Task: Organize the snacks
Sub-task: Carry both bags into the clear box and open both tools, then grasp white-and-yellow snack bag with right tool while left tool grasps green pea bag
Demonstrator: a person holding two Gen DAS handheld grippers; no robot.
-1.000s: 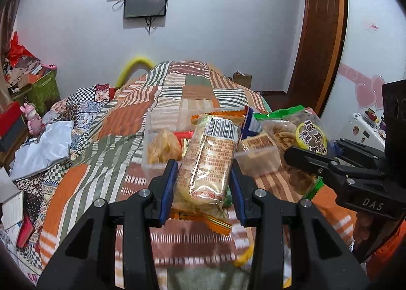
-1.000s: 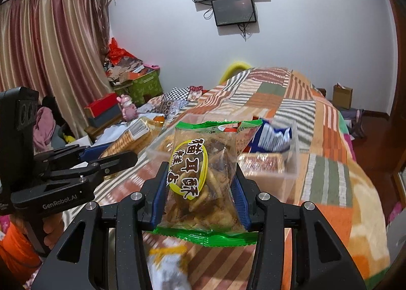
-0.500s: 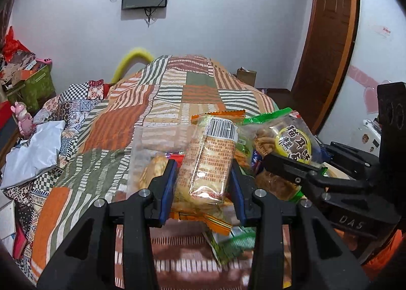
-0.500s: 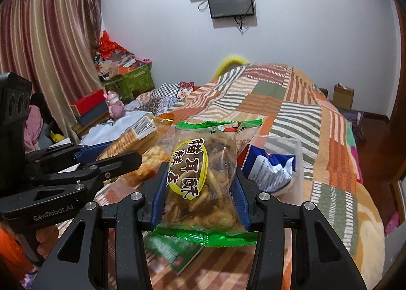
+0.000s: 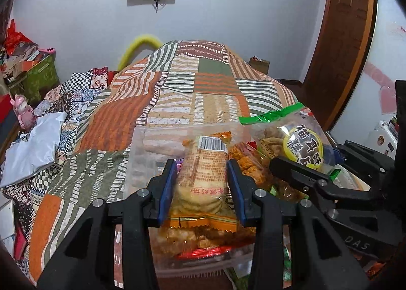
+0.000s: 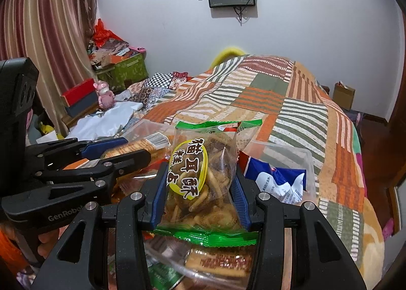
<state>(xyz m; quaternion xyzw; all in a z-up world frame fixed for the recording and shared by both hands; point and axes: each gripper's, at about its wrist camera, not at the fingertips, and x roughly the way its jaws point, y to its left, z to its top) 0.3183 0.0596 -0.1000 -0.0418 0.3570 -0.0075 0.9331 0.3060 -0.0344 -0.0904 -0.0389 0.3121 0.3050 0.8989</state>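
My left gripper is shut on an orange cracker pack with a barcode, held over a clear plastic box of snacks on the bed. My right gripper is shut on a green-edged snack bag with a yellow label; the bag also shows at the right of the left wrist view. The left gripper and its cracker pack show at the left of the right wrist view. A second clear box holds a blue-and-white packet.
The patchwork bedspread stretches ahead to the white wall. Loose snack packs lie under the right gripper. Clutter, a green box and curtains stand at the left; a wooden door is at the right.
Both grippers have moved left and forward with their packs. The left gripper now hovers over the clear box, and the right gripper's bag has come closer beside it.
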